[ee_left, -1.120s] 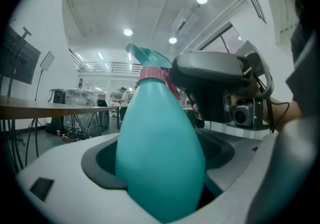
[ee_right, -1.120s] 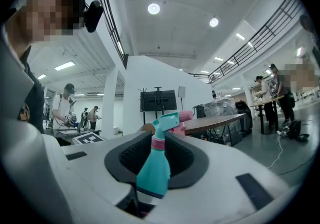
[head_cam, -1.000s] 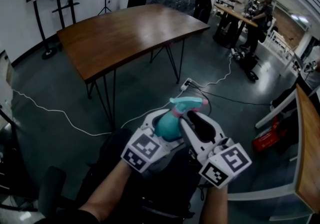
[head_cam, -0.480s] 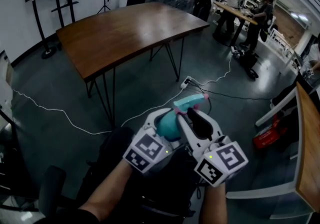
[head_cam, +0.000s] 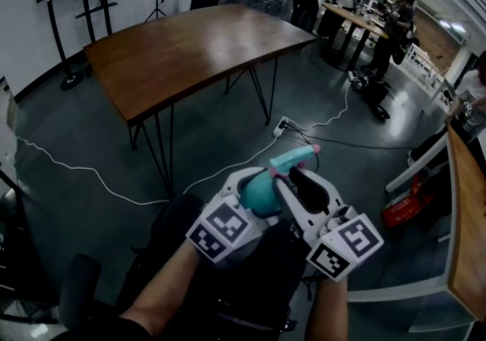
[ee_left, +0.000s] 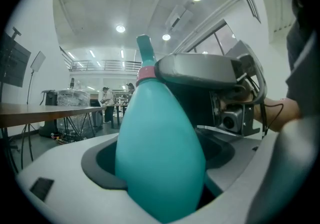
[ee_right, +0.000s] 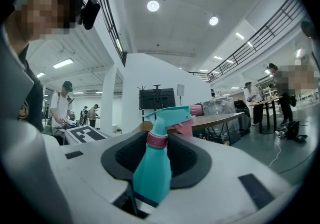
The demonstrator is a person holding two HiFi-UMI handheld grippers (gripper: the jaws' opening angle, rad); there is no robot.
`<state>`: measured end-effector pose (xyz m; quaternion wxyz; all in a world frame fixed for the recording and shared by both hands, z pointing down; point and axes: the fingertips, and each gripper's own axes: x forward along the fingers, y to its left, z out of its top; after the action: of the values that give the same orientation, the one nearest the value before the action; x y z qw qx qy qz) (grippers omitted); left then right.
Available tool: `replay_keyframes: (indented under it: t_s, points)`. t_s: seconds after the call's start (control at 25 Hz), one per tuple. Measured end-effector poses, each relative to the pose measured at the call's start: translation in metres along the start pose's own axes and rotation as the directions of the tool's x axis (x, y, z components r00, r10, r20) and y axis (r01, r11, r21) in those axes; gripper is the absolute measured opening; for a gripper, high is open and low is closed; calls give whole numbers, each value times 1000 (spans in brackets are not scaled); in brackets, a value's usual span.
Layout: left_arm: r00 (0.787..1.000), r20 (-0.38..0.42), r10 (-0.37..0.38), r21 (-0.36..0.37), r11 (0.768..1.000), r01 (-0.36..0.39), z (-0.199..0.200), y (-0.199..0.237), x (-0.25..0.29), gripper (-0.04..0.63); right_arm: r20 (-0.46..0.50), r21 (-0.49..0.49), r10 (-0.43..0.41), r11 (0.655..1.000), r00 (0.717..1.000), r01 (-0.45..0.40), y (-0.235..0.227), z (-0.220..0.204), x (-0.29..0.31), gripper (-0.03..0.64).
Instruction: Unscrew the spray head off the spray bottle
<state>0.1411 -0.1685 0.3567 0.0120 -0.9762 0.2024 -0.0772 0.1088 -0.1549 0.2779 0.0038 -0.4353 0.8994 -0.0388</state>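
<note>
A teal spray bottle [head_cam: 260, 191] with a pink collar [ee_right: 157, 139] and a teal spray head [ee_right: 168, 114] is held over my lap. My left gripper [head_cam: 252, 194] is shut on the bottle's fat body [ee_left: 159, 148], which fills the gap between its jaws. My right gripper [head_cam: 293, 178] comes in from the right at the neck. In the right gripper view the neck stands between the dark pads [ee_right: 190, 160] with a gap on each side, and the jaws are opening. The pink nozzle [head_cam: 313, 149] points away to the right.
A wooden table [head_cam: 190, 51] on thin black legs stands ahead. A white cable [head_cam: 91, 172] and a power strip [head_cam: 284, 127] lie on the dark floor. People stand at a bench [head_cam: 357, 20] at the far right. Another wooden tabletop [head_cam: 467, 225] runs along the right edge.
The right gripper has shifted slightly at the bottle's neck and the spray head now points a little higher to the right. The left gripper still holds the body.
</note>
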Motion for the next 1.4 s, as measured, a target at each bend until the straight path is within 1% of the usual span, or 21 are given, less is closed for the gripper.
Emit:
replay_keyframes:
  t_s: [0.08,0.16,0.28,0.44,0.52,0.6,0.68,0.76,0.88,0.92,0.96,1.08,1.2,1.32,1.4]
  points:
    - [999,6,-34,-2,999,34,2,-3,-1,428,8,-6,42,999,999,-42,1,1,-2,141]
    - [998,7,-67,-4,998,67,3,-7,-3,428,26,8,102,995,994,-102,2,1,-4,141]
    - [996,-3,-94,-3,996,94,1,-11,-4,428,48,35,191,981,980,-193,0,-1,-8,140]
    - [990,8,-142,-19,990,142,2,-15,-5,428,49,26,280,959,959,-281,0,-1,-9,140]
    - [982,22,-186,-30,982,186,5,-20,-6,428,59,32,332,942,942,-334,1,1,-11,140]
    - [969,37,-244,-42,968,246,8,-28,-9,428,71,39,377,924,924,-380,4,3,-16,140]
    - [954,55,-293,-44,954,296,11,-36,-13,428,79,30,399,915,913,-403,9,4,-19,140]
    - [952,68,-299,-37,952,302,13,-37,-15,428,85,13,384,922,919,-387,12,6,-20,140]
    - [967,72,-245,-39,968,249,13,-28,-13,428,96,-7,330,944,939,-331,14,10,-20,144]
    - [971,75,-227,-45,972,231,13,-25,-12,428,107,-9,314,949,943,-315,14,12,-21,160]
    - [974,78,-211,-52,975,215,14,-23,-11,428,119,-7,295,955,948,-296,13,15,-23,163]
    - [984,83,-156,-60,985,161,15,-13,-10,428,134,15,196,980,971,-200,9,20,-23,163]
    - [994,68,-84,-42,995,87,14,-5,-10,428,117,69,80,994,990,-88,5,17,-14,163]
    - [999,36,-30,-17,999,31,10,-2,-5,428,101,118,2,993,995,-14,6,15,-9,163]
    - [1000,19,-15,-5,1000,15,7,-3,-1,428,81,119,-50,992,995,41,3,12,-7,164]
